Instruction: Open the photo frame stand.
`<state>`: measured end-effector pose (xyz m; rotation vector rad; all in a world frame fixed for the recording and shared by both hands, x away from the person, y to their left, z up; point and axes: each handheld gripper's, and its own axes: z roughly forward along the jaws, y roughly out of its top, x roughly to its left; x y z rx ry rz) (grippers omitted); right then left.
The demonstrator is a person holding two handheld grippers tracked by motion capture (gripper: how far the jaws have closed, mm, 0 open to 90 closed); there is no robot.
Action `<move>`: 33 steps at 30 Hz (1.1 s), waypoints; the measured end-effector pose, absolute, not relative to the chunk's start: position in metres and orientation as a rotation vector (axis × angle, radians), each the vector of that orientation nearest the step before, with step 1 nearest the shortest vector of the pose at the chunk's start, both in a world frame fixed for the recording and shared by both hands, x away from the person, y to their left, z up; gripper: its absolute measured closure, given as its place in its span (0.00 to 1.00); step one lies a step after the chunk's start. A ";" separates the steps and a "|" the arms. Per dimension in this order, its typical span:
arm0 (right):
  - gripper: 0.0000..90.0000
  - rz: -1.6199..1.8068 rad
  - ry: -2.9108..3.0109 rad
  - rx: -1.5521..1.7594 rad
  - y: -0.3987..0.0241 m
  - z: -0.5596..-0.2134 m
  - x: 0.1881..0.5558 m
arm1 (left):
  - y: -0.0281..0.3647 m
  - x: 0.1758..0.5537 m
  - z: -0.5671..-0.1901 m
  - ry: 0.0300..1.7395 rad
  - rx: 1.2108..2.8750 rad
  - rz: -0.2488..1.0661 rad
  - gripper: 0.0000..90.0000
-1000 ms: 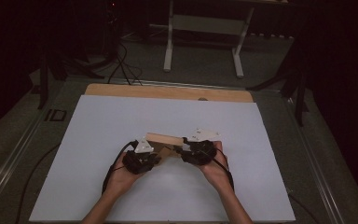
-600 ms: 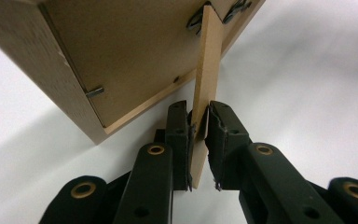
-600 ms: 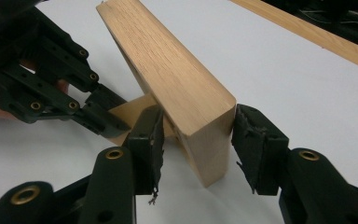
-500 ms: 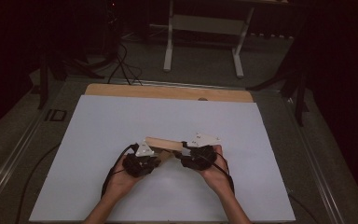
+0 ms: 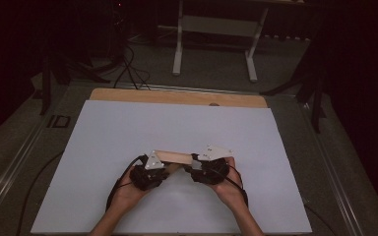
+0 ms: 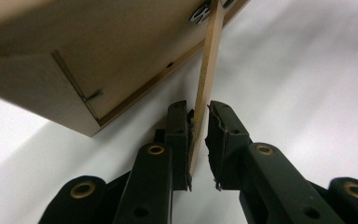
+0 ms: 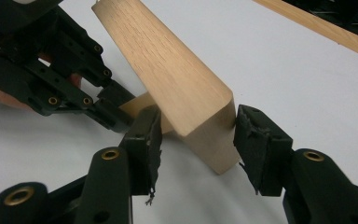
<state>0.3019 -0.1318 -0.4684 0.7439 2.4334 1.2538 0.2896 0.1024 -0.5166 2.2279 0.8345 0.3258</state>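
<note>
Your left gripper point(image 6: 198, 140) has its jaws narrowed on the thin flap point(image 6: 208, 70) of the wooden box point(image 5: 174, 157), held toward the bench's point(image 5: 128, 128) near edge. Your right gripper's point(image 7: 196, 144) jaws have just been opening, the box's end point(image 7: 205, 126) loose between them.

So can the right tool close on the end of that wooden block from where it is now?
Probably yes. The right tool already straddles the wooden block, its jaws just opened, with a small gap at the right pad. Nothing sits between; the left tool grips the thin panel on the other side.
</note>
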 end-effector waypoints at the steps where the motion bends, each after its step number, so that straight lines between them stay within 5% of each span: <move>1: 0.56 1.267 2.432 0.743 -0.133 -0.468 0.301 | 0.103 0.289 -0.517 0.836 2.224 0.323 0.85; 33: 0.50 1.314 2.394 0.752 -0.147 -0.466 0.294 | 0.116 0.276 -0.509 0.837 2.218 0.380 0.75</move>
